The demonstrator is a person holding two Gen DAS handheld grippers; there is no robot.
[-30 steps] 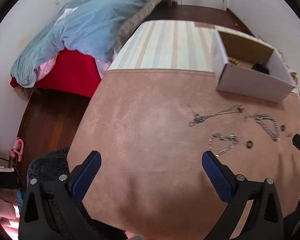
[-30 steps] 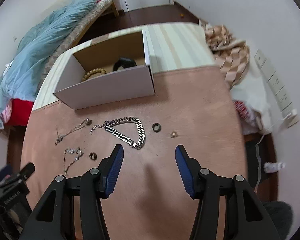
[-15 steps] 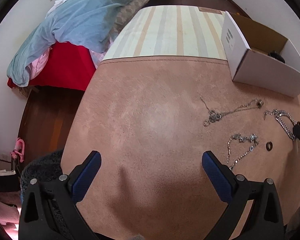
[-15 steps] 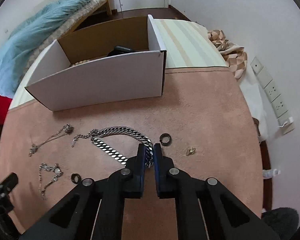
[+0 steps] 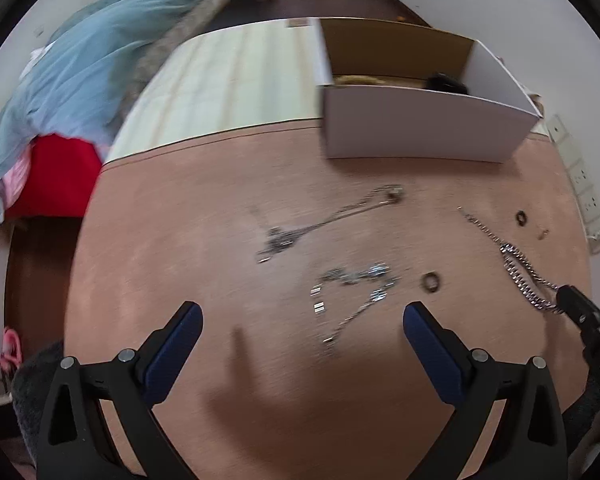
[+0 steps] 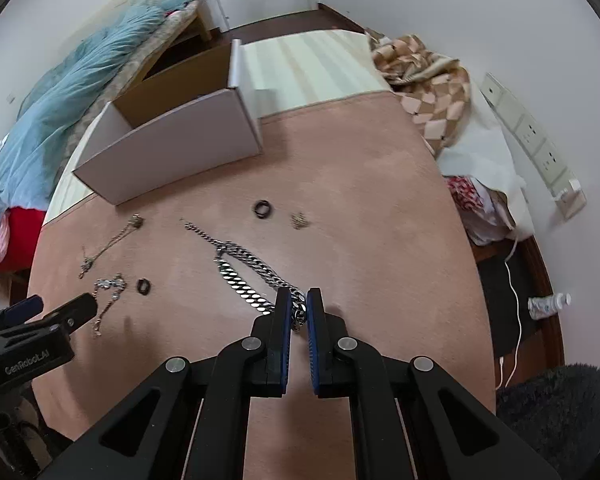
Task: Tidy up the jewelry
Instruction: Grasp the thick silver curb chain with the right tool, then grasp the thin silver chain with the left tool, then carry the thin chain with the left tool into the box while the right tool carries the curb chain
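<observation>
Already the right tongs (image 6: 299, 309) pinch the near end of the heavy chain (image 6: 242, 270), whose length trails away up-left across the counter (image 6: 360, 208) toward the white box (image 6: 172, 148). Lifting it clear means travelling along that same line. Meanwhile the left tongs (image 5: 300, 322) gape wide and empty, near the thin bracelet (image 5: 356, 280).
</observation>
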